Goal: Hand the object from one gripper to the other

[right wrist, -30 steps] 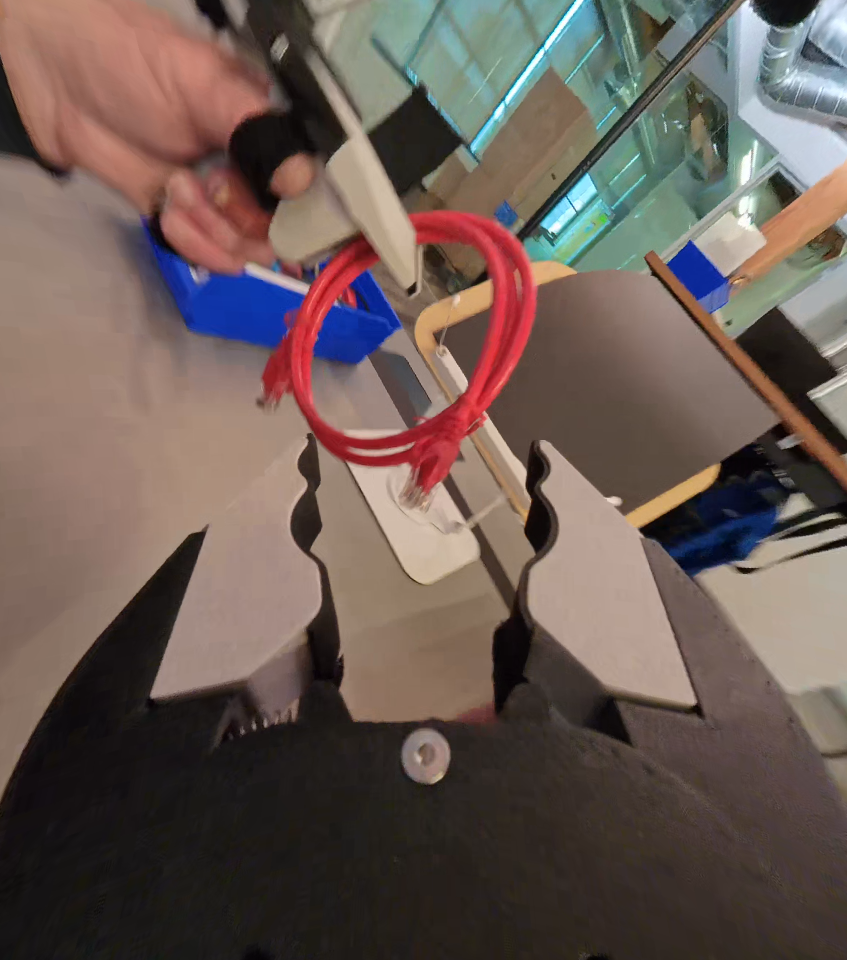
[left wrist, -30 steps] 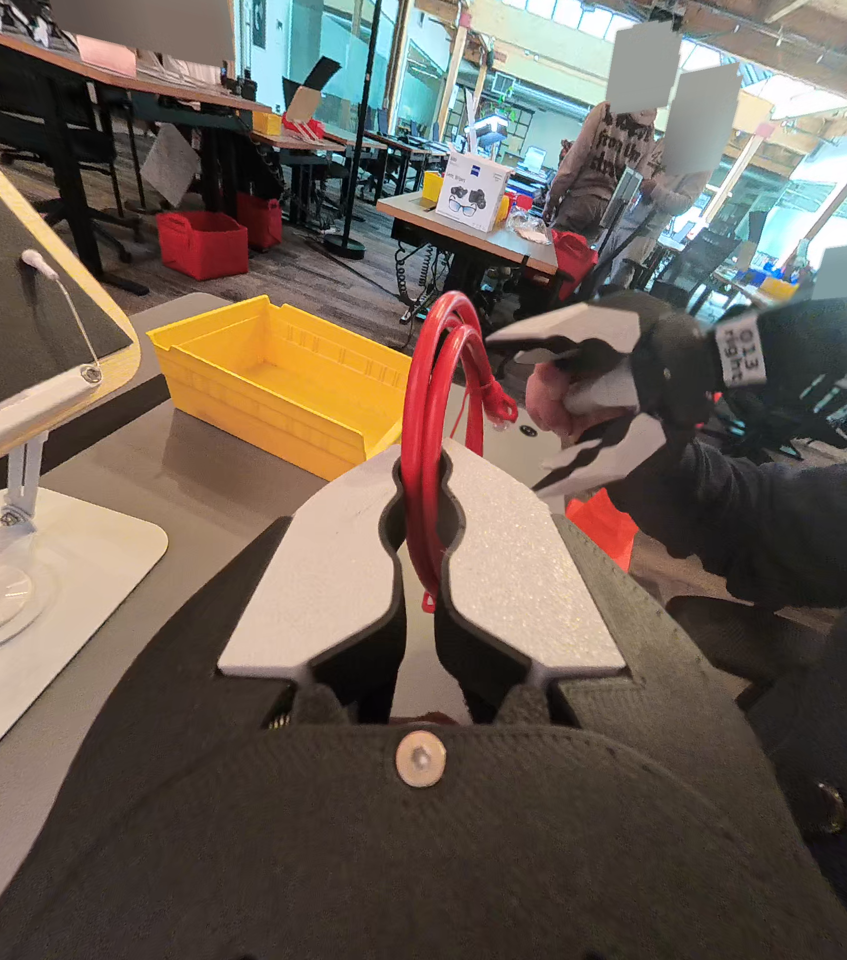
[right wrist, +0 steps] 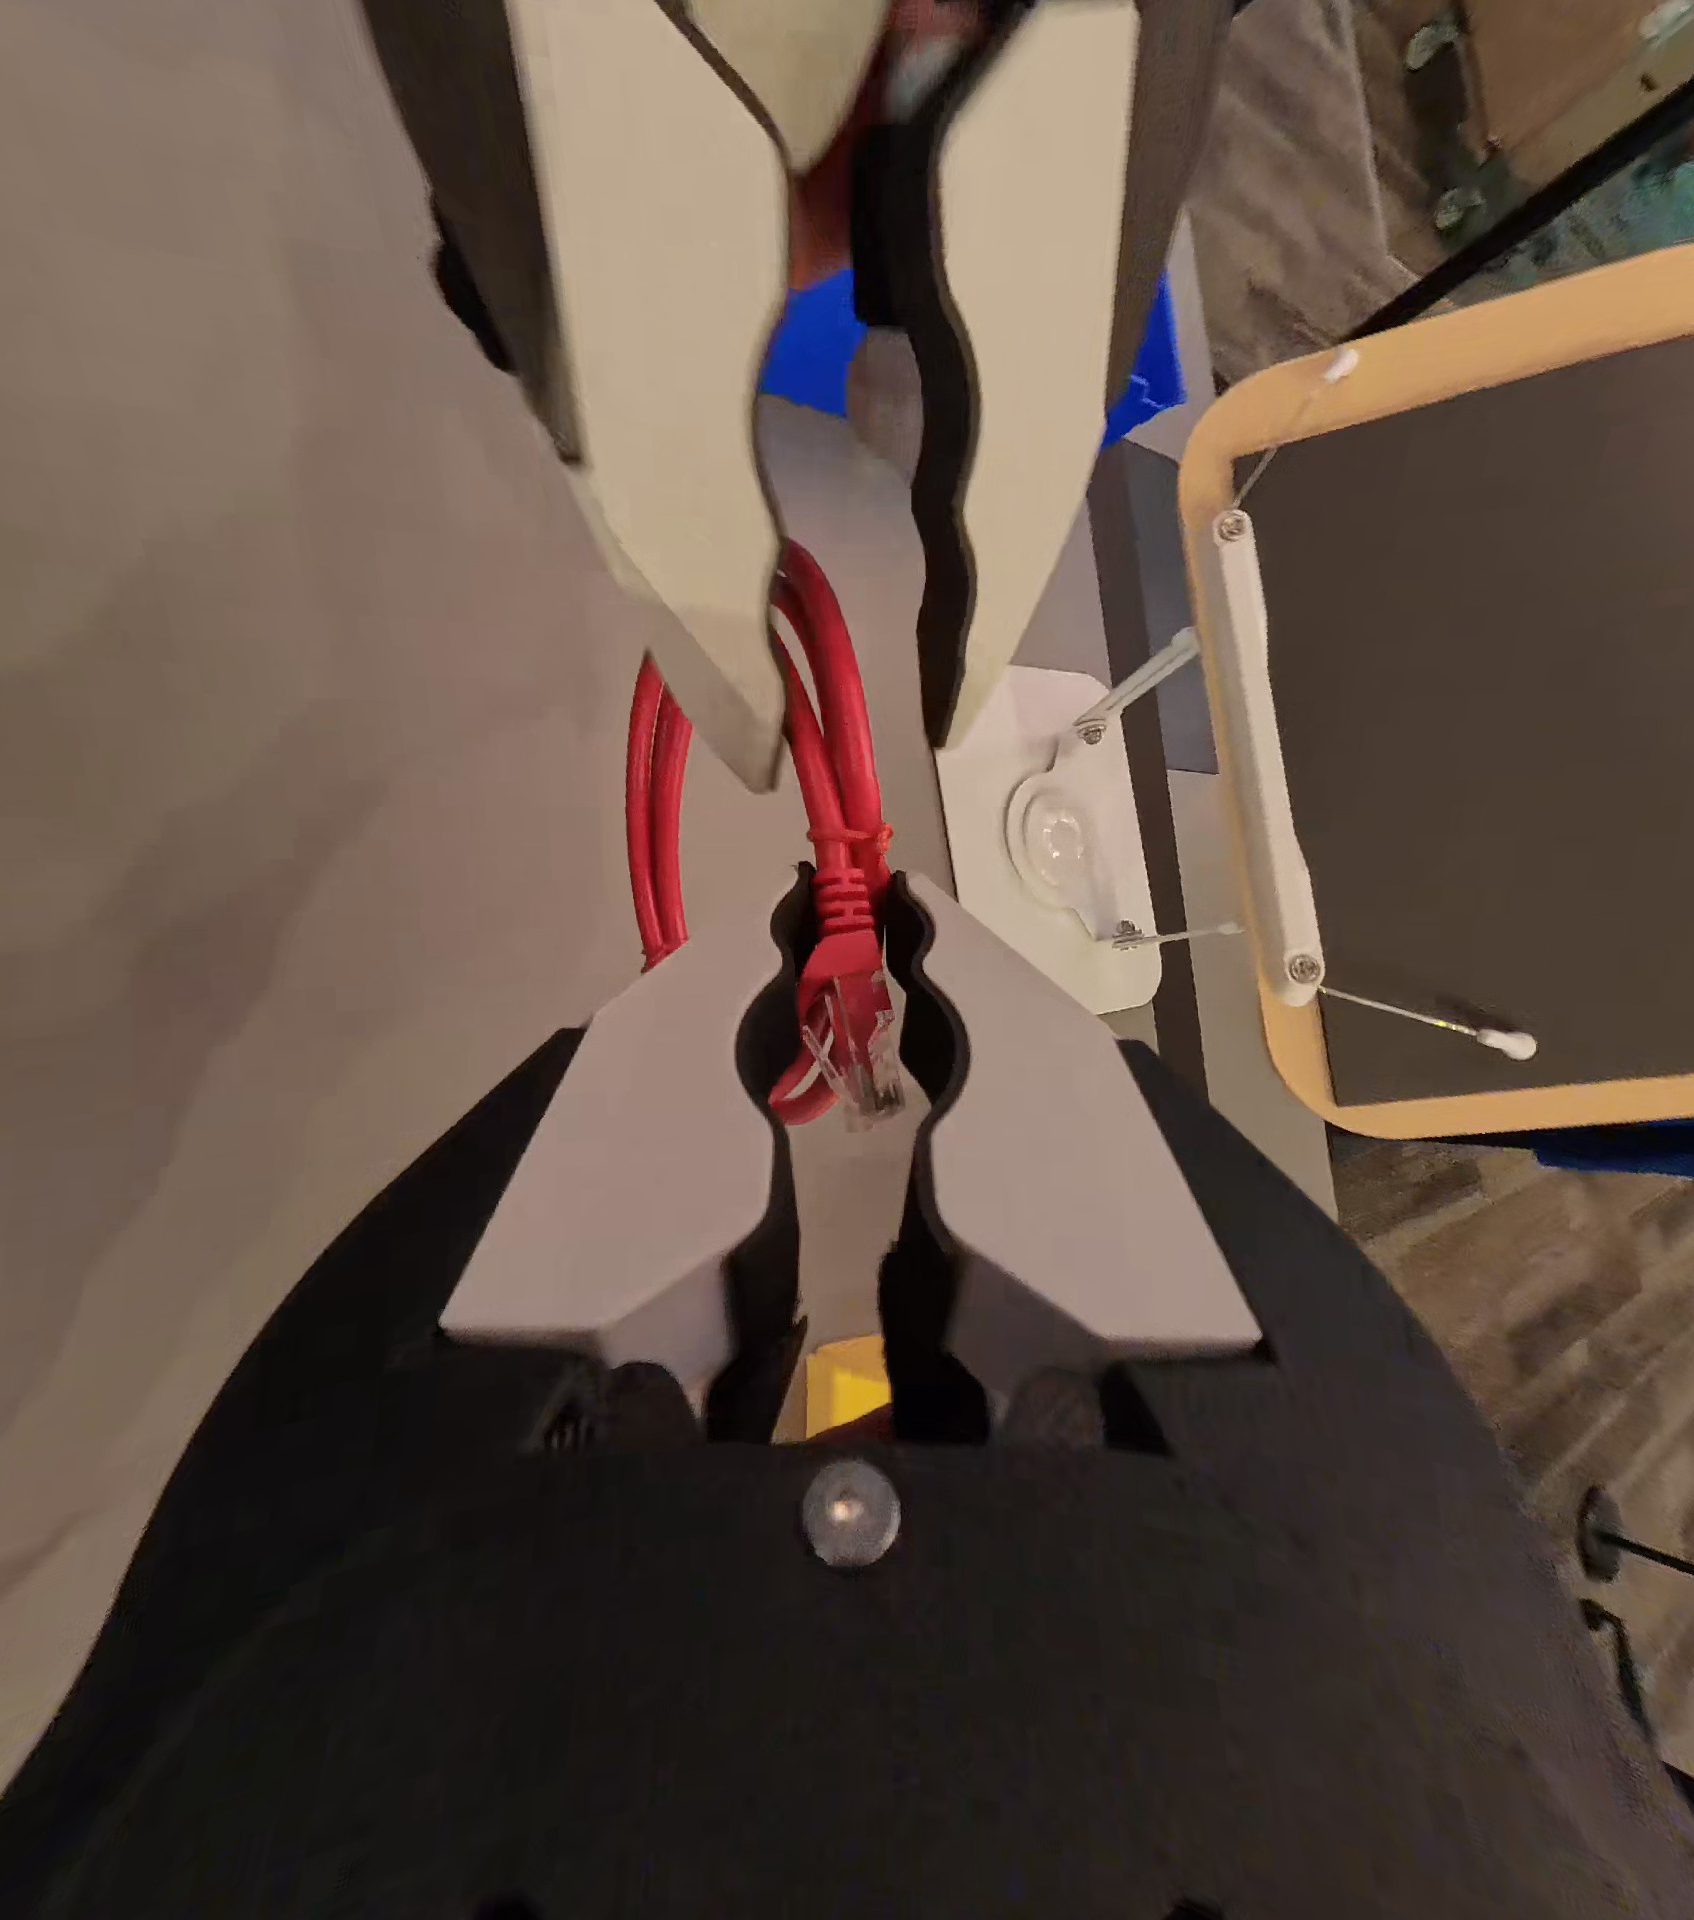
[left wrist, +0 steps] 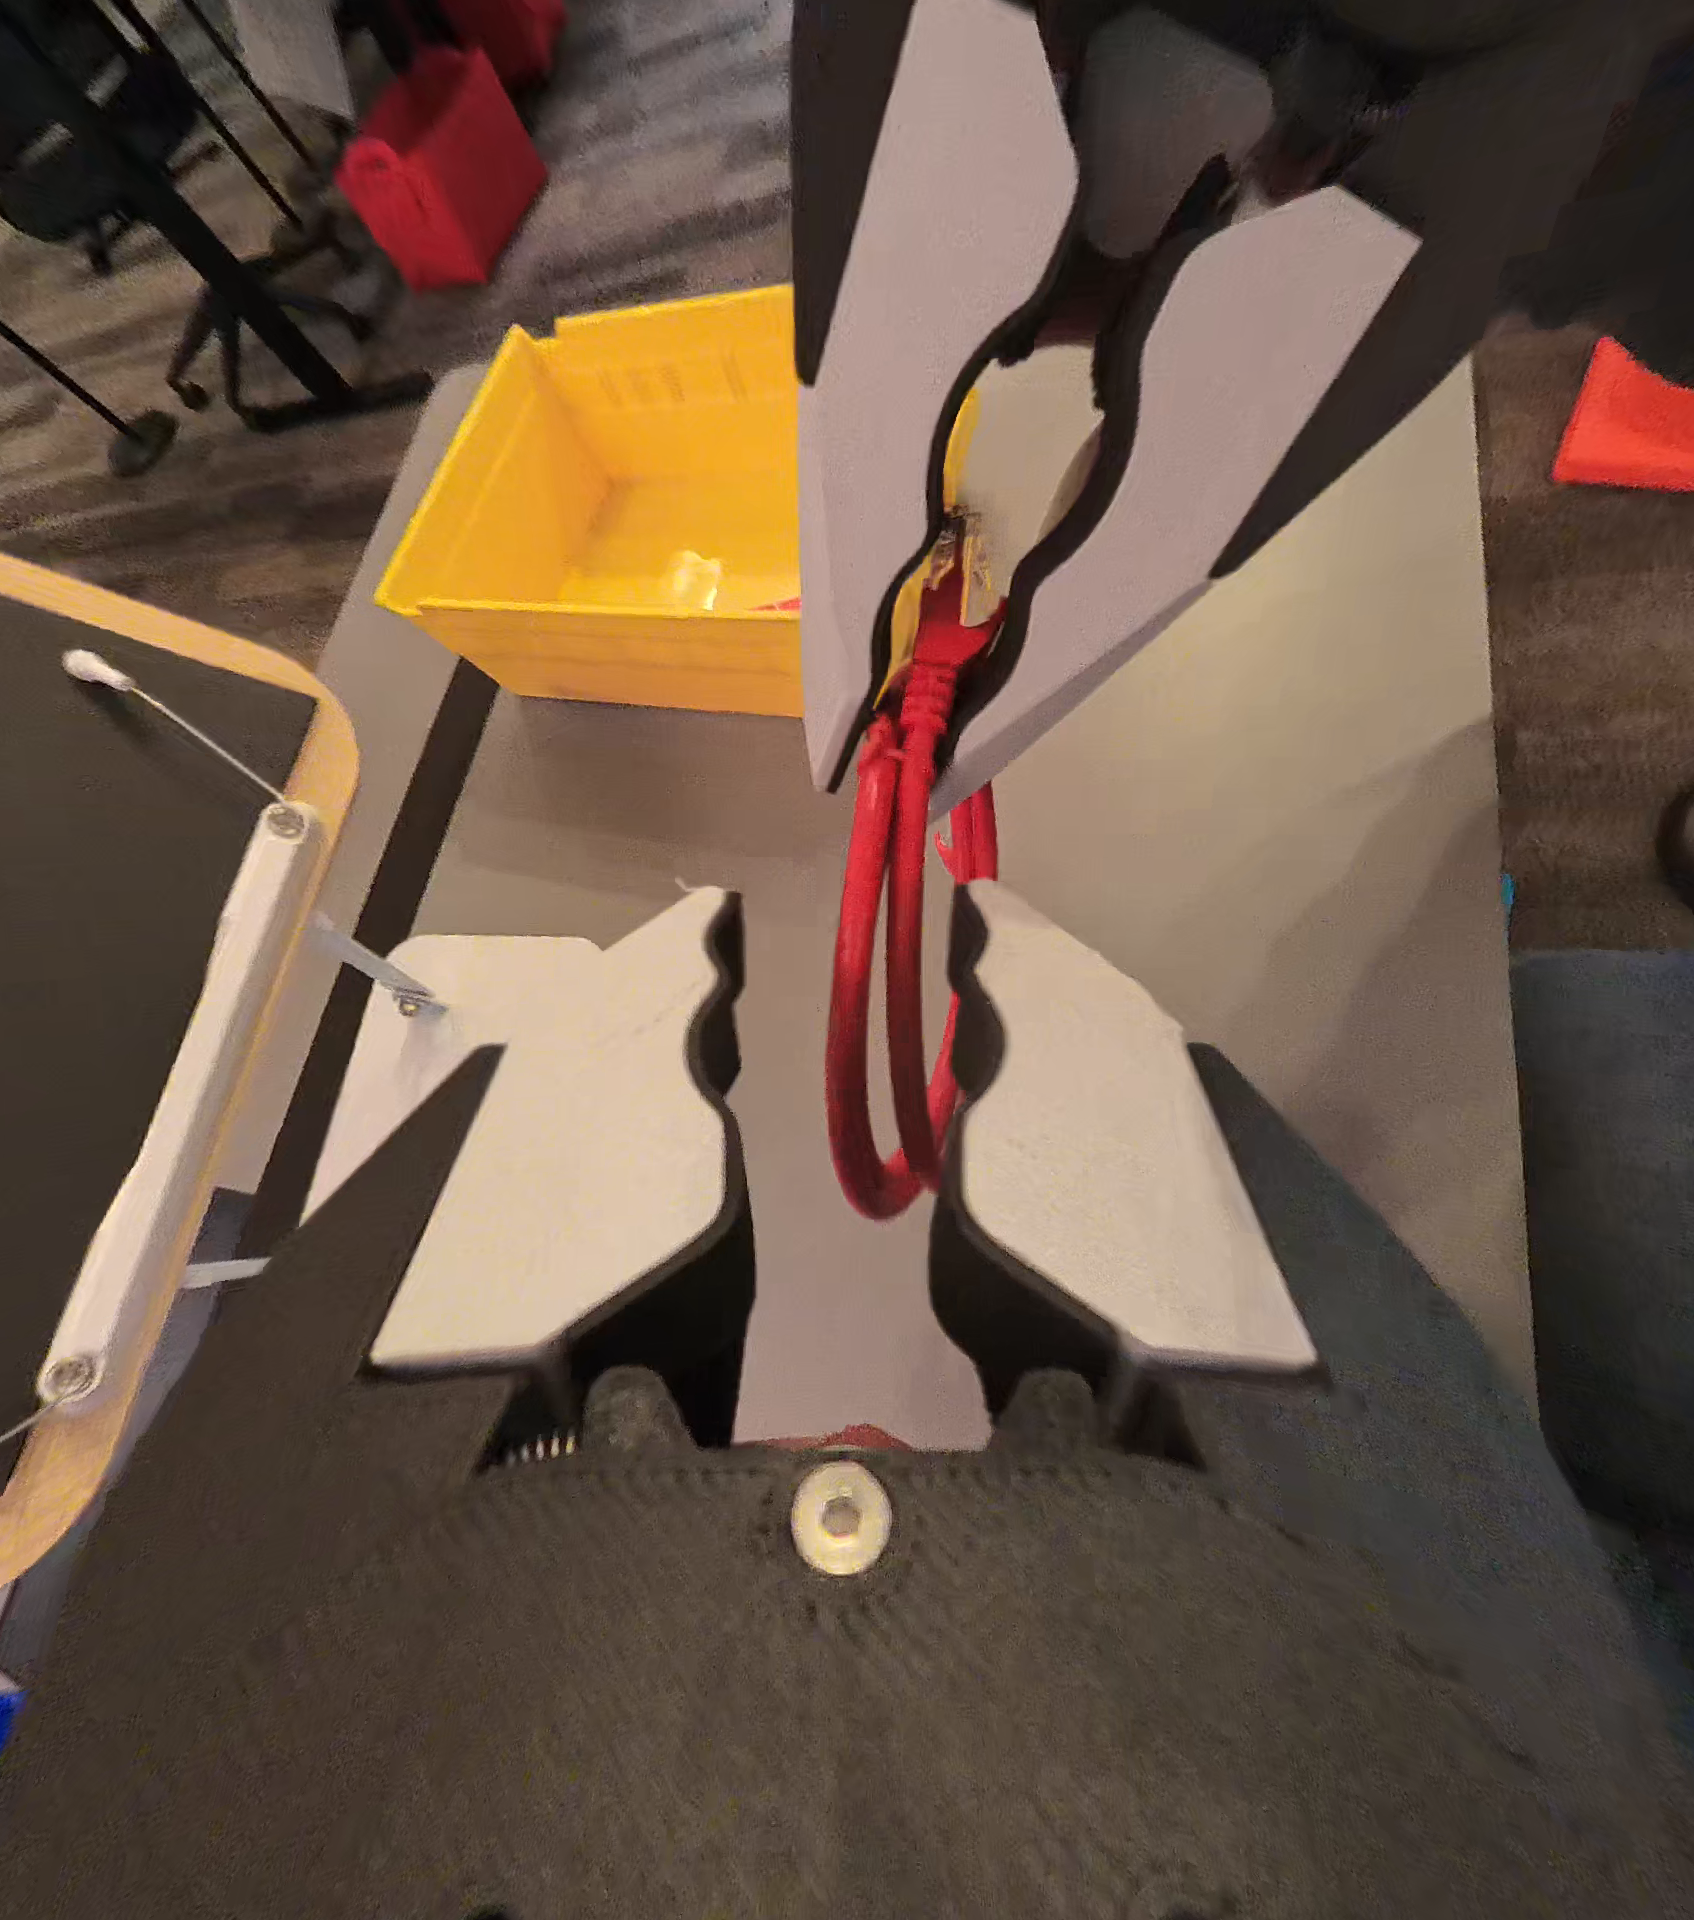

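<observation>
A coiled red cable [left wrist: 858, 1039] with a plug at its end hangs over the grey table [left wrist: 1238, 831]. My right gripper [right wrist: 853, 883] is shut on the cable [right wrist: 838, 675] just beside the plug. In the left wrist view it [left wrist: 884, 795] comes down from the top, clamped on the coil's upper end. My left gripper [left wrist: 848, 914] is open; the loop hangs between its fingers, close to the right one. In the right wrist view the left gripper [right wrist: 853, 748] reaches in from the top, its jaws apart around the loop.
A yellow bin [left wrist: 614, 644] stands on the table's far end. A black board with a wooden rim [left wrist: 95, 935] on a white stand is at the left, and shows in the right wrist view [right wrist: 1549, 727]. A blue bin [right wrist: 801, 343] lies behind the left gripper. Red bins [left wrist: 448, 187] sit on the floor. Only a small space, under 4 cm, lies between the two pairs of fingers.
My left gripper was shut on the cable and has opened. My right gripper was open a little way off and has closed on the cable near the plug. Both views now tilt down at the table.
</observation>
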A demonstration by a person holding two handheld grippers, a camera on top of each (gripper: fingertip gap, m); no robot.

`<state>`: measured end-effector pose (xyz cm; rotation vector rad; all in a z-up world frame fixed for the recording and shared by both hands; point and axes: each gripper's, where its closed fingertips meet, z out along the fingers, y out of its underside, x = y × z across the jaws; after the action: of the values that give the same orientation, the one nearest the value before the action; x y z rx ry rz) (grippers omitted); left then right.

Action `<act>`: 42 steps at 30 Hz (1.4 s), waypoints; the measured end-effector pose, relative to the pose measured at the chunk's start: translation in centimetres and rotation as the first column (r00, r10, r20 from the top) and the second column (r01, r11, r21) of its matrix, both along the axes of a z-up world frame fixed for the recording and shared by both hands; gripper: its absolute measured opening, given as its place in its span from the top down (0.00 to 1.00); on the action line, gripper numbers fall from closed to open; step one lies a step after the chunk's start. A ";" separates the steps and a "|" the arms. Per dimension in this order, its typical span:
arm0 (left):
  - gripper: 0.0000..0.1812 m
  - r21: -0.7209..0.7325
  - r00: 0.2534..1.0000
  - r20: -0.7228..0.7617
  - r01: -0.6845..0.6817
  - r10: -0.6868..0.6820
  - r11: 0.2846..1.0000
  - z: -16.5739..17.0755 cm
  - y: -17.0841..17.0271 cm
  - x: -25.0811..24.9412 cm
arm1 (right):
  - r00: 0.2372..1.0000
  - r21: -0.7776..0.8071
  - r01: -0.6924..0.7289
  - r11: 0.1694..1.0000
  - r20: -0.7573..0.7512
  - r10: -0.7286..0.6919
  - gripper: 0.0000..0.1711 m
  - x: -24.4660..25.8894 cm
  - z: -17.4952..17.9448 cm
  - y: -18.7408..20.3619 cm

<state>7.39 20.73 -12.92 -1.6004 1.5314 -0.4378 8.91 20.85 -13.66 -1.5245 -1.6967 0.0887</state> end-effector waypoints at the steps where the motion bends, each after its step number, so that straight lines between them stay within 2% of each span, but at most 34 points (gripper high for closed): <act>1: 0.83 -0.009 1.000 -0.026 0.001 -0.002 1.000 -0.4 0.0 0.1 | 1.000 0.014 0.000 1.000 0.023 -0.001 0.94 0.0 -0.1 0.1; 2: 0.90 -0.037 0.999 -0.040 0.025 -0.026 0.999 -0.7 -0.4 0.3 | 0.999 0.029 0.000 1.000 0.040 -0.001 0.94 0.1 -0.1 0.1; 3: 0.93 -0.056 0.999 -0.041 0.033 -0.035 0.998 -1.0 -0.7 0.4 | 0.999 0.044 -0.003 0.999 0.041 0.002 0.94 0.0 0.0 0.2; 6: 0.93 -0.059 1.000 -0.013 0.007 -0.008 0.998 -0.8 -0.3 0.3 | 0.999 0.081 0.030 0.996 -0.020 -0.028 0.93 -0.1 0.8 0.7; 7: 0.93 -0.068 1.000 0.017 0.005 -0.004 0.998 -0.5 -0.2 0.3 | 0.998 0.091 0.042 0.995 -0.056 -0.037 0.89 -0.1 1.3 0.8; 9: 0.93 -0.104 0.997 0.072 -0.002 0.010 0.995 -0.1 -0.1 0.1 | 0.983 0.131 0.051 0.990 -0.180 -0.027 0.72 0.0 3.0 0.7; 10: 0.93 -0.128 0.994 0.111 -0.007 0.022 0.992 0.1 0.1 -0.1 | 0.972 0.156 0.060 0.986 -0.234 -0.022 0.67 0.2 3.7 0.6; 15: 0.93 -0.289 0.936 0.334 -0.012 0.112 0.957 1.7 1.3 -1.2 | 0.959 0.266 0.097 0.959 -0.283 -0.018 0.63 1.6 3.6 -0.9; 19: 0.93 -0.456 0.839 0.495 0.030 0.226 0.890 2.8 2.4 -1.8 | 0.993 0.446 0.054 0.893 -0.122 0.000 0.65 0.6 0.4 -2.1; 22: 0.94 -0.557 0.751 0.590 0.110 0.298 0.823 3.9 2.7 -2.0 | 0.998 0.645 0.040 0.763 0.018 -0.068 0.65 0.7 -1.5 -0.7; 24: 0.93 -0.593 0.714 0.620 0.154 0.326 0.791 4.2 2.6 -1.9 | 0.997 0.739 0.043 0.672 0.007 -0.072 0.72 0.3 -1.2 -0.4; 26: 0.93 -0.607 0.702 0.625 0.162 0.342 0.778 4.2 2.5 -1.6 | 0.997 0.803 0.040 0.594 0.009 -0.078 0.84 0.1 -0.7 0.0; 27: 0.93 -0.612 0.696 0.629 0.169 0.346 0.773 4.2 2.4 -1.5 | 0.995 0.817 0.039 0.575 0.018 -0.093 0.90 0.3 -0.5 0.3; 28: 0.93 -0.622 0.690 0.629 0.172 0.358 0.764 4.2 2.4 -1.4 | 0.995 0.818 0.035 0.574 0.022 -0.093 0.91 0.4 -0.5 0.5; 31: 0.93 -0.623 0.675 0.647 0.198 0.355 0.757 4.6 2.3 -1.5 | 0.997 0.806 0.006 0.592 0.041 -0.066 0.93 0.3 -0.4 0.4; 33: 0.90 -0.612 0.681 0.647 0.195 0.344 0.766 4.6 2.5 -1.4 | 0.998 0.758 -0.003 0.652 0.039 -0.042 0.96 0.1 -0.7 0.1; 36: 0.71 -0.508 0.695 0.641 0.067 0.326 0.859 4.5 3.6 -2.1 | 0.999 0.622 0.021 0.783 -0.044 0.008 0.96 0.6 -0.4 0.0; 38: 0.67 -0.431 0.711 0.646 0.042 0.276 0.901 4.7 3.5 -2.6 | 0.993 0.488 0.036 0.872 -0.117 0.024 0.96 1.2 -0.1 0.1; 40: 0.65 -0.365 0.747 0.626 0.025 0.226 0.931 4.7 3.3 -3.0 | 0.973 0.309 -0.012 0.951 -0.215 0.082 0.96 1.3 0.0 -0.7; 42: 0.63 -0.276 0.779 0.601 -0.005 0.177 0.961 4.8 3.2 -3.4 | 0.924 0.120 -0.046 0.992 -0.372 0.087 0.96 1.3 0.8 -1.3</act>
<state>3.99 23.89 -8.08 -1.4988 0.9043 -1.0367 10.24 19.55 -12.85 -1.2732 -1.4198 0.3010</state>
